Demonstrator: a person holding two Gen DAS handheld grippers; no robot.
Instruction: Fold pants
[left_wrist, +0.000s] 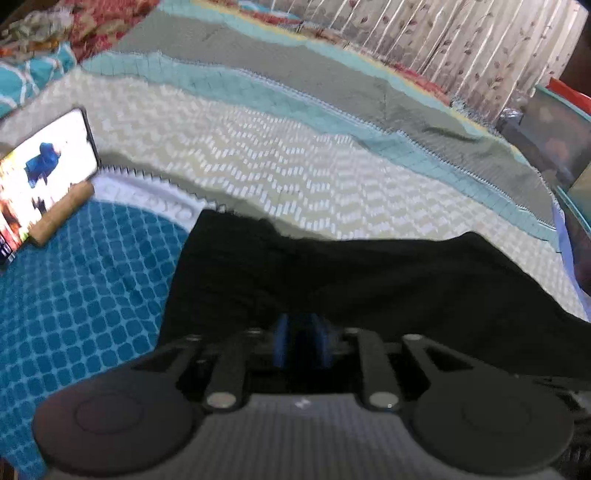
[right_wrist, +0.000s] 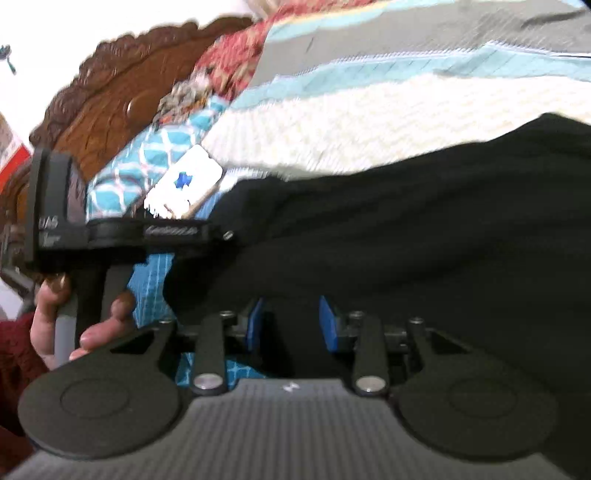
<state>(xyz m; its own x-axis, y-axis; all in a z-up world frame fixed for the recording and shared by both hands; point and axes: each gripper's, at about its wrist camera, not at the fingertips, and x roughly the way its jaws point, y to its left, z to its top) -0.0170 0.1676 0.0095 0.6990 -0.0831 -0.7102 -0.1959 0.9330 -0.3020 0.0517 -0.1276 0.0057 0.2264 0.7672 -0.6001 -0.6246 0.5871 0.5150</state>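
The black pants (left_wrist: 369, 280) are lying bunched on the near part of the quilt (left_wrist: 258, 155), seemingly mid-fold, with the left gripper (left_wrist: 301, 345) pinching their near edge and the right gripper (right_wrist: 291, 325) hovering part-open, gripping nothing visible.

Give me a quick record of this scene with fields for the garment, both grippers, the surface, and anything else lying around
garment: black pants, spread flat on the bed
left gripper: blue pads nearly together, dark fabric between them, seemingly pinching the pants
right gripper: pads apart, open over the pants
surface: patterned bedspread, blue, cream, teal and grey bands
other: phone with lit screen, propped beside the pants; carved wooden headboard
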